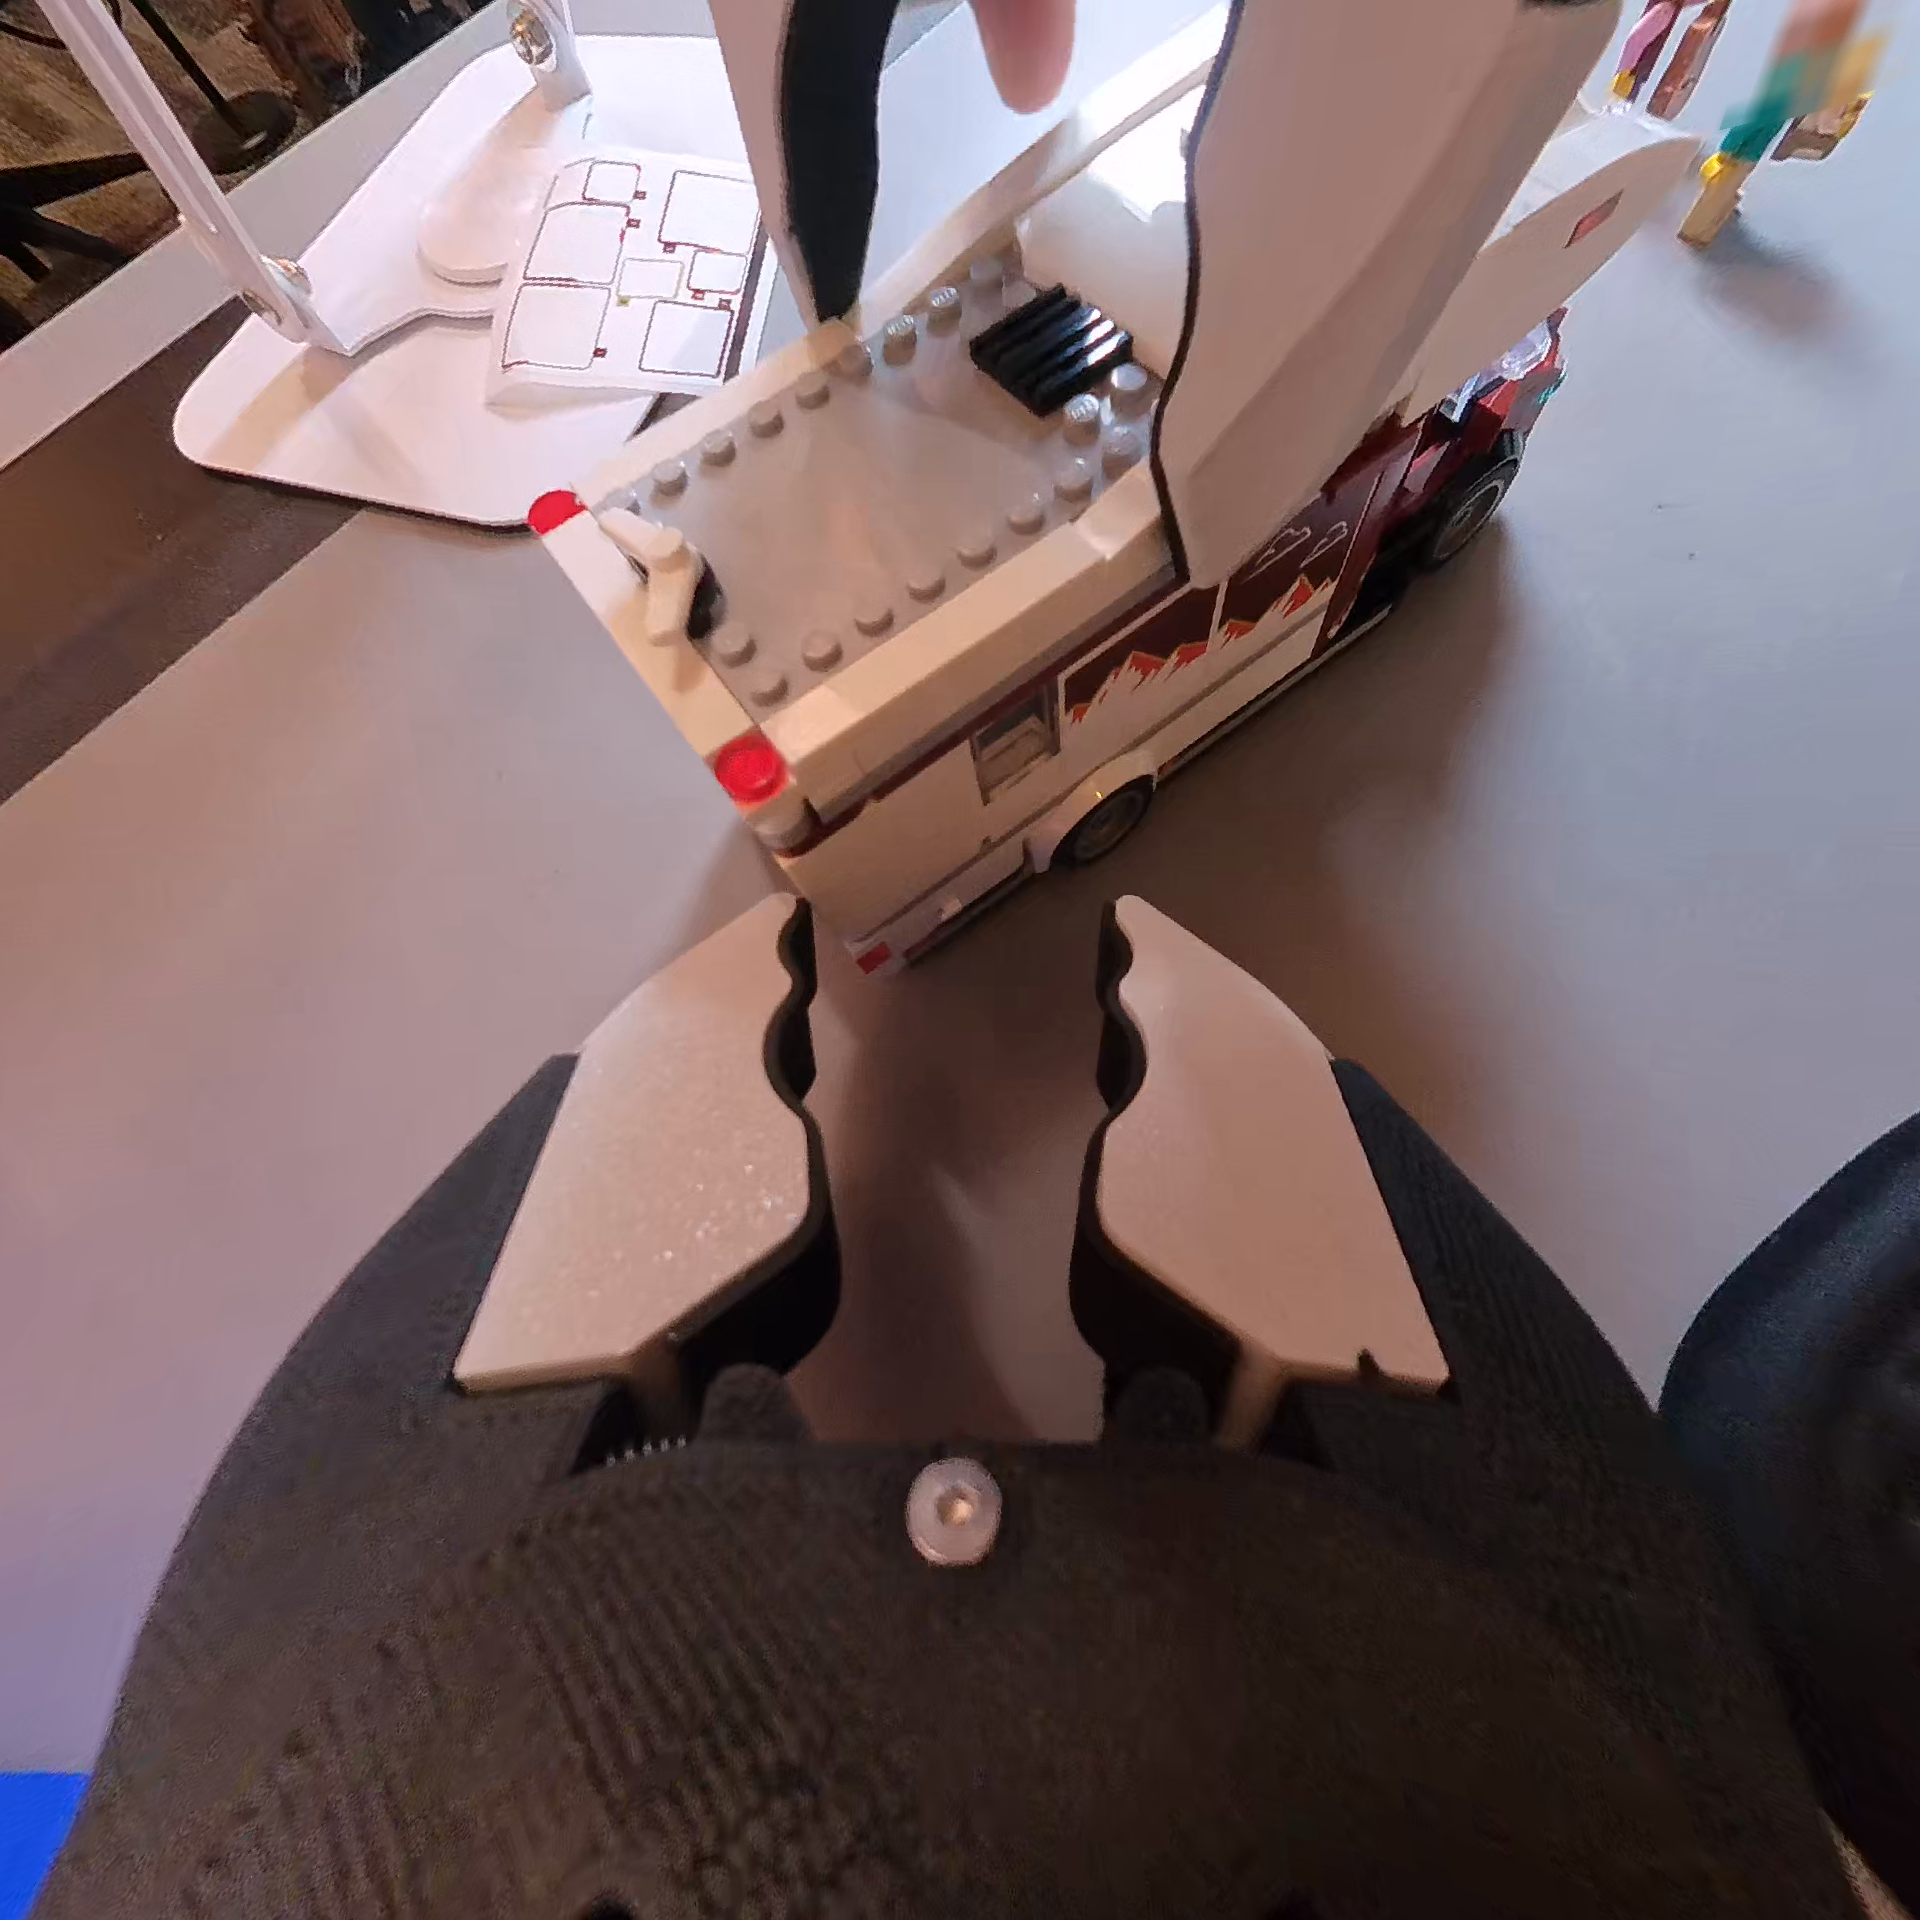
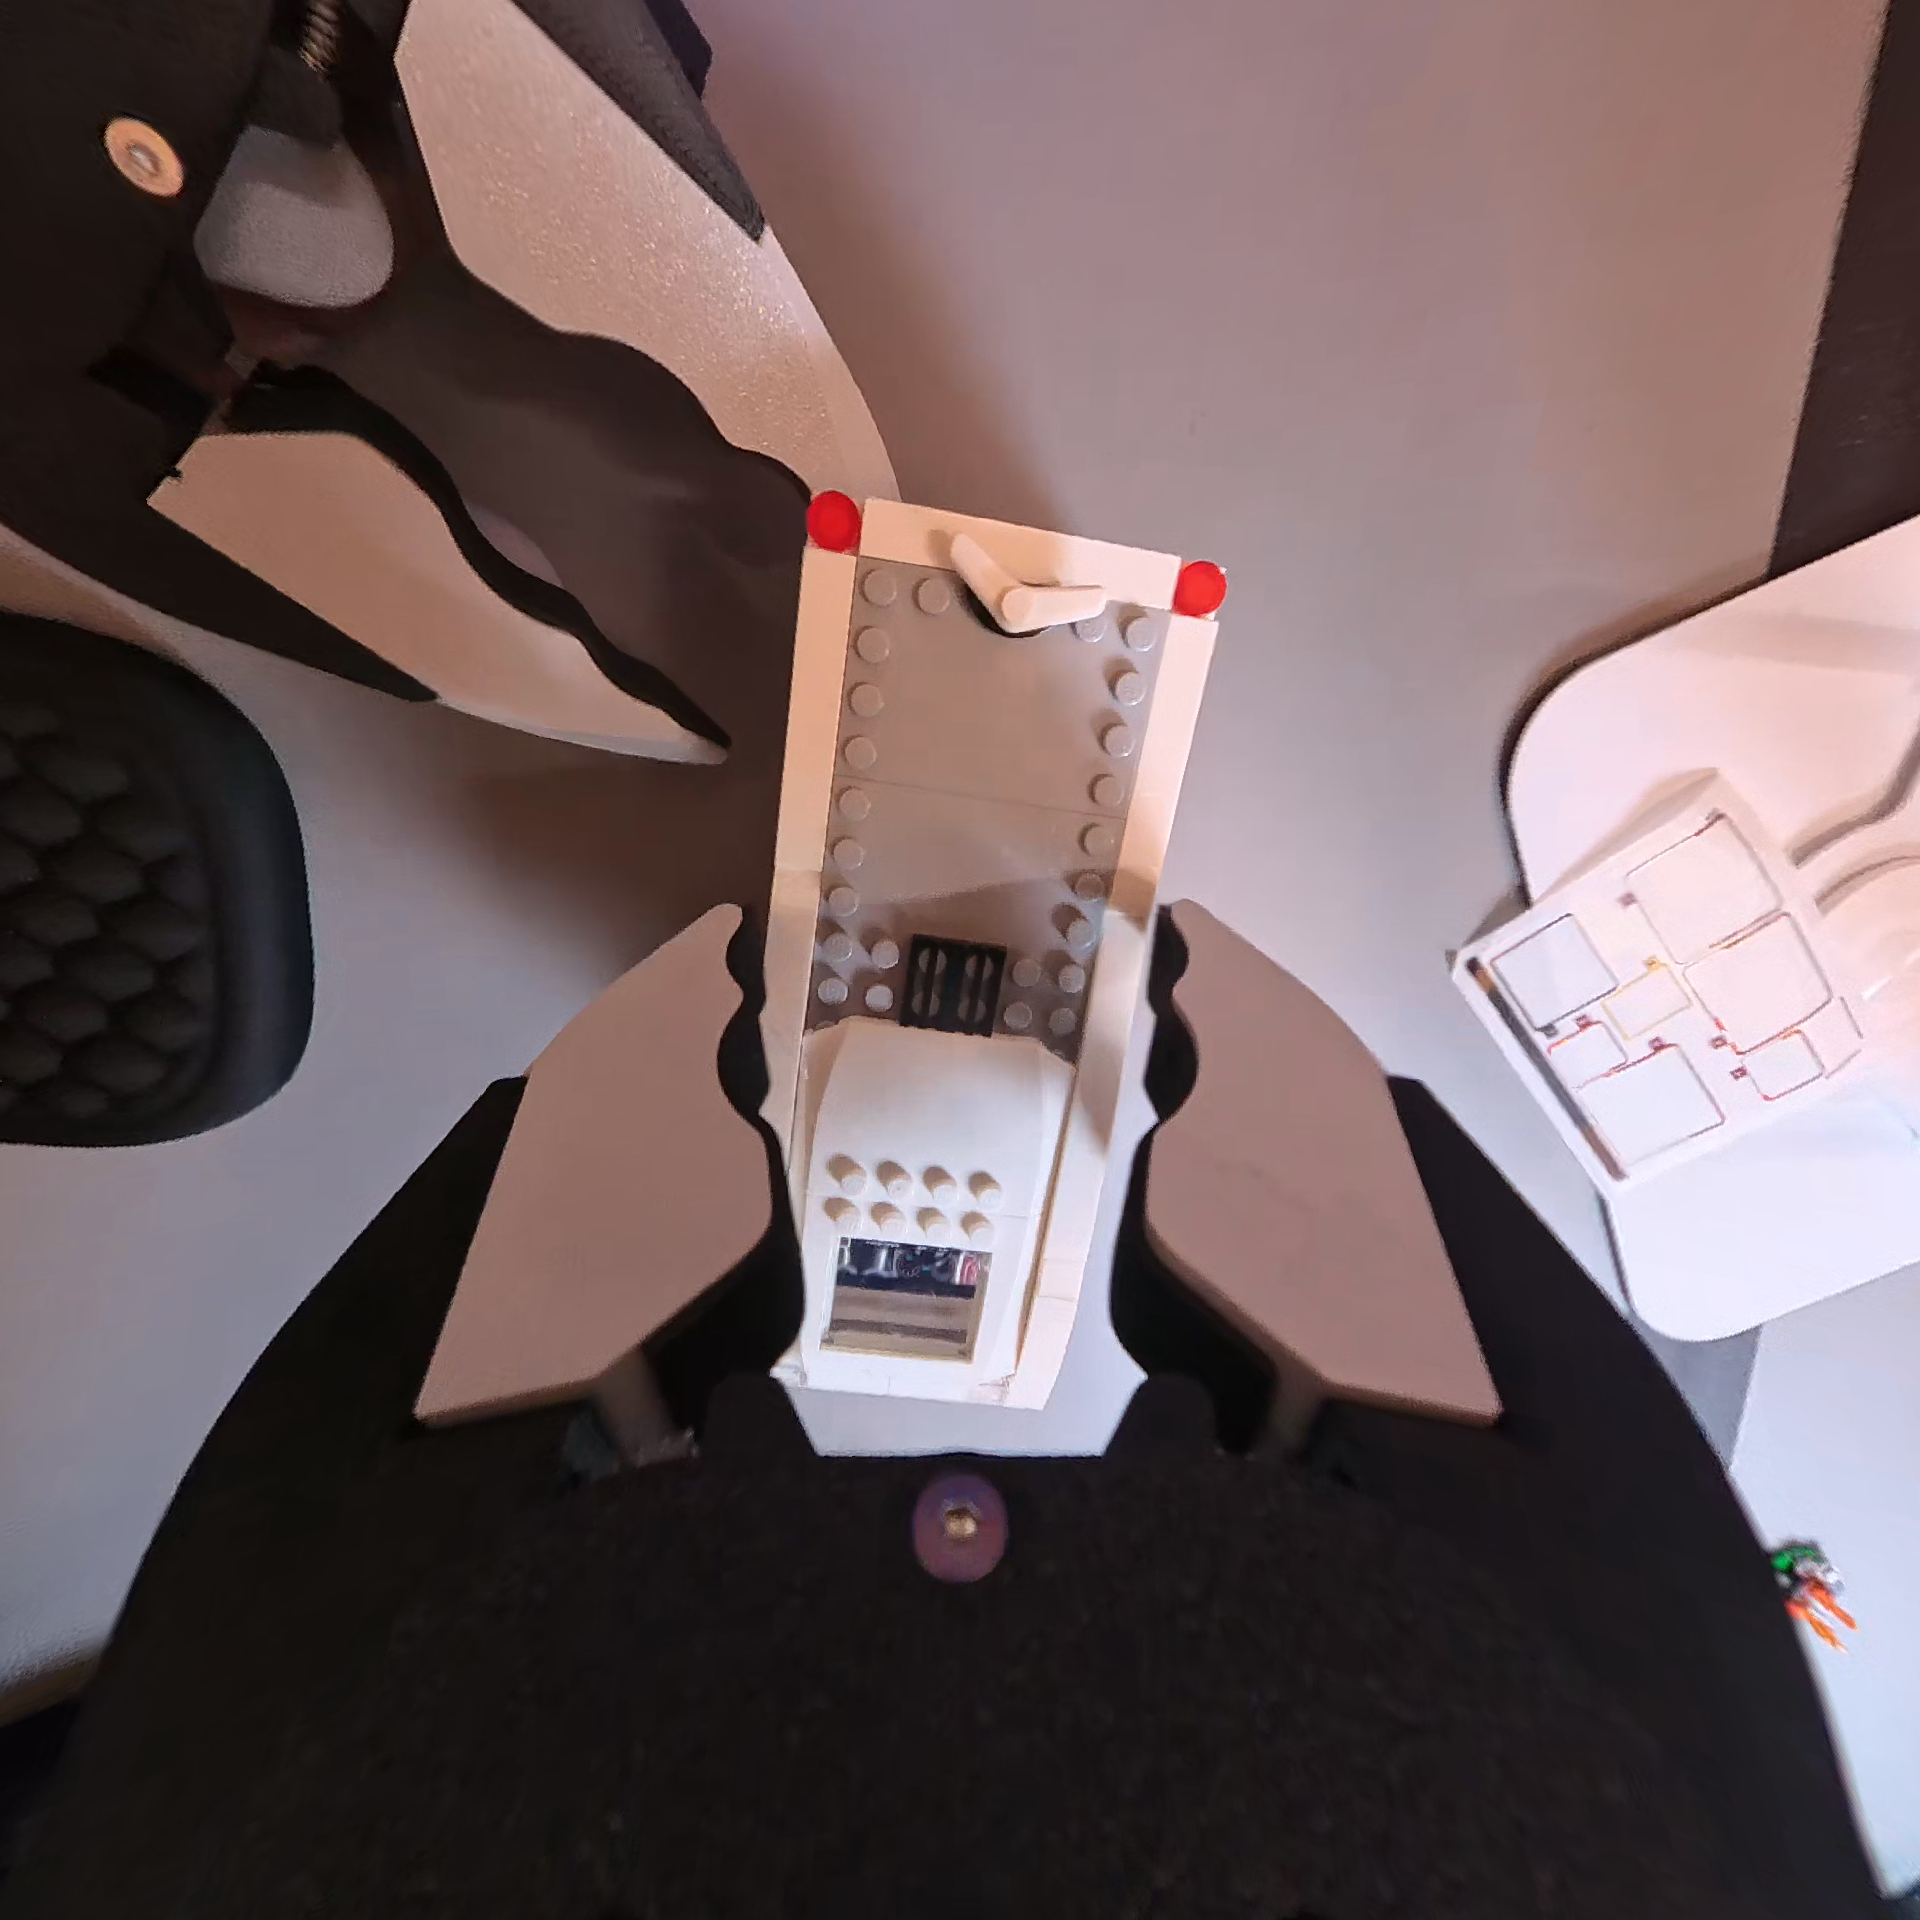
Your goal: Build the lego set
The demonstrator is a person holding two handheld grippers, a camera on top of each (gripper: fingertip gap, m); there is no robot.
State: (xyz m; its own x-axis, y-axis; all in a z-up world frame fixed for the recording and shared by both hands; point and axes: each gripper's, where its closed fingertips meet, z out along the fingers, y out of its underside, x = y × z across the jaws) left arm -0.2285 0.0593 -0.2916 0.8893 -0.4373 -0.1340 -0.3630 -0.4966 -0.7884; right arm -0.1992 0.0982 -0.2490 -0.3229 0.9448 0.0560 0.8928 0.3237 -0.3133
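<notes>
Right wrist view: right gripper (image 2: 951, 925) straddles brick-built camper van (image 2: 966, 831) on grey table (image 2: 1351, 312), pads at both sides, contact unclear. Left gripper (image 1: 956, 914) jaws apart, bare, near van's rear corner.

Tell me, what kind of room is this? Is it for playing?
Probably a desk at home or in an office, not a playroom: a grey table, a white lamp base, and a black chair. The brick-built camper van and small toy figures are playthings, though.
</notes>
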